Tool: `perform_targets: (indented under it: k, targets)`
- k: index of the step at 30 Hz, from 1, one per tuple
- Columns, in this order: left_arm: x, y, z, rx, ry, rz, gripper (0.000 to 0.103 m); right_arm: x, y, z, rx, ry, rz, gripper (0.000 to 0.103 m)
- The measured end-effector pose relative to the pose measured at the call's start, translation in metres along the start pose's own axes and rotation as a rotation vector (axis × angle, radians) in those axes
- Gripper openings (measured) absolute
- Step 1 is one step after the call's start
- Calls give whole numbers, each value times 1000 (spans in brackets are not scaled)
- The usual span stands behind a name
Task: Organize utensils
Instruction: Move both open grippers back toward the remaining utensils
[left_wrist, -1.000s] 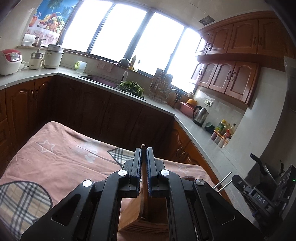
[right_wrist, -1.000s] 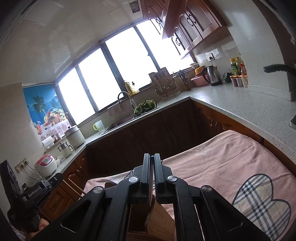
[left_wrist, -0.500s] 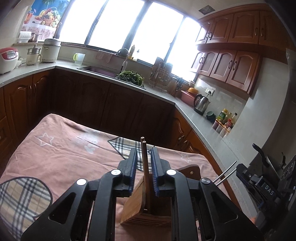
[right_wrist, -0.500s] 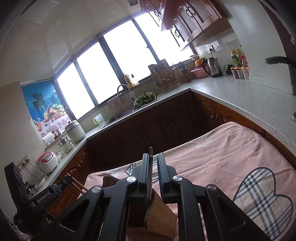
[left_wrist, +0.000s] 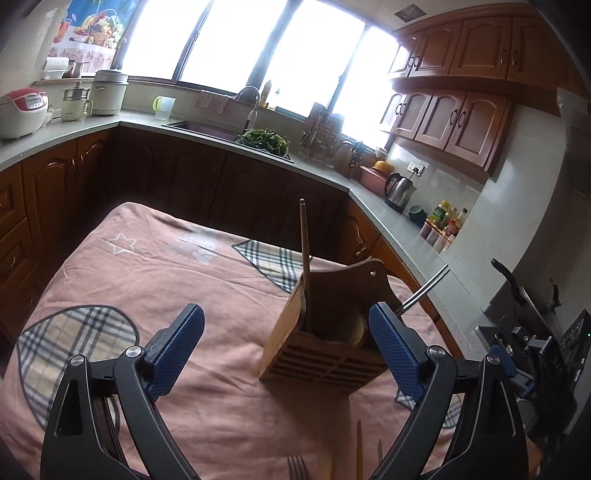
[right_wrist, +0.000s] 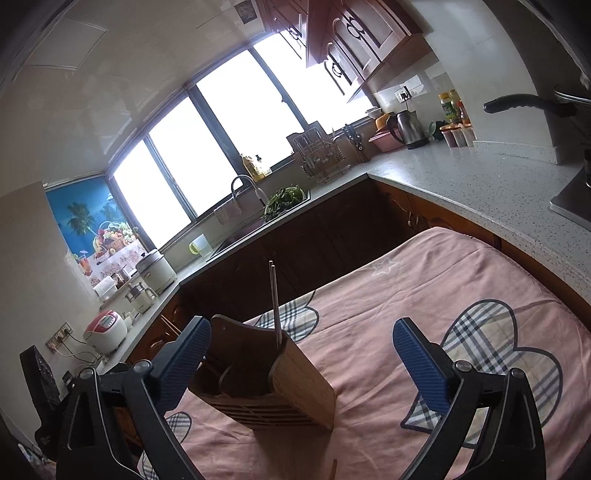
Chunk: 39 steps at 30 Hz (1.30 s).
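Observation:
A wooden utensil holder (left_wrist: 325, 332) stands on the pink cloth; it also shows in the right wrist view (right_wrist: 273, 384). Wooden chopsticks (left_wrist: 305, 258) stand upright in its left side. Metal chopsticks (left_wrist: 424, 291) lean out to its right and show upright in the right wrist view (right_wrist: 275, 302). My left gripper (left_wrist: 286, 350) is open and empty, just in front of the holder. My right gripper (right_wrist: 303, 365) is open and empty, its left finger beside the holder. A fork (left_wrist: 297, 467) and loose chopsticks (left_wrist: 358, 450) lie on the cloth at the bottom edge.
The pink tablecloth (left_wrist: 147, 266) with plaid patches covers the table. A grey kitchen counter (right_wrist: 480, 184) with kettle (left_wrist: 399, 192), bottles and sink runs behind and to the right. Dark wooden cabinets stand beyond the table's far edge.
Both grippers have opened wide and let go of their chopsticks, which now stand in the holder. Both have drawn back from the holder.

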<state>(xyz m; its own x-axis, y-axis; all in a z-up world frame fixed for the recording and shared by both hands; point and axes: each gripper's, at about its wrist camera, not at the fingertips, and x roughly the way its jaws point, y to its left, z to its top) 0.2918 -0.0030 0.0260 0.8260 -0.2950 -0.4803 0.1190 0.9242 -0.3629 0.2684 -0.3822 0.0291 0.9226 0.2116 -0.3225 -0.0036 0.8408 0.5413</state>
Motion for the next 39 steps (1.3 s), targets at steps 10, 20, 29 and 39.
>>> perform_targets:
  k: [10,20,29,39]
  targets:
    - [-36,-5,-54,25,89,-10,93,-56,-13,-41,-24,68,-42,100]
    - [-56,-8,-97,41,156,-25,93,-98,-33,-80,-23,120,-98,100]
    - [-60,-6,-132,61,209,-15,93,-116,-42,-115,-28,171,-118,100]
    - [-51,-11,-147,99,252,-2,93,-111,-46,-135,-61,228,-140,100]
